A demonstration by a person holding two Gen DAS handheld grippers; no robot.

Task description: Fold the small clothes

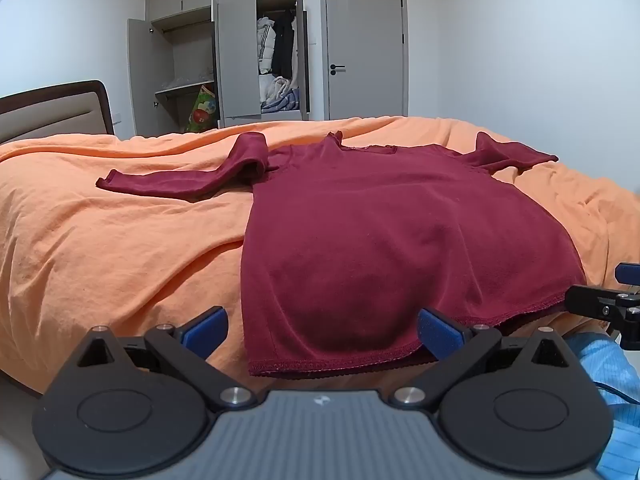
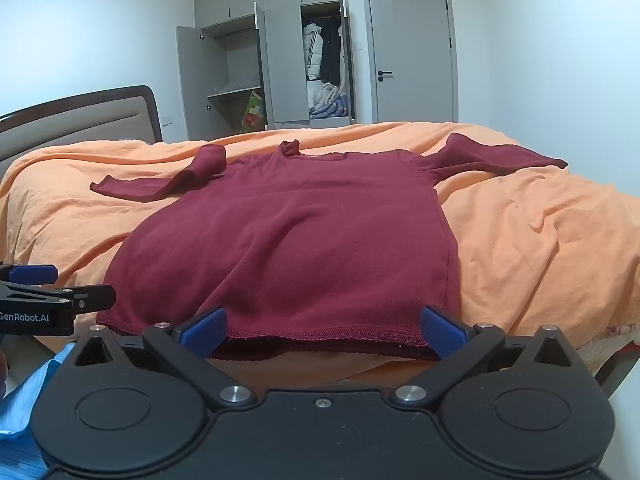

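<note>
A: Where is the shirt?

B: The dark red long-sleeved shirt [image 1: 380,240] lies flat on the orange bedcover [image 1: 120,240], hem at the near edge of the bed, collar toward the far wardrobe [image 1: 224,60].

A: And the claws?

B: The left claw [image 1: 322,330] is spread wide, its blue pads on either side of the hem's left corner, gripping nothing. The right claw [image 2: 322,330] is likewise spread, straddling the hem toward its right corner.

A: Do the pads touch cloth?

B: Hard to say; the hem hangs just past them, and what lies under it is in shadow.

A: Anything cut off?

B: The left sleeve [image 1: 180,180] doubles back on itself, hiding part of its length. Each claw shows only partly at the edge of the other's view. A strip of light blue sleeve [image 1: 608,380] is cropped at the frame's side.
</note>
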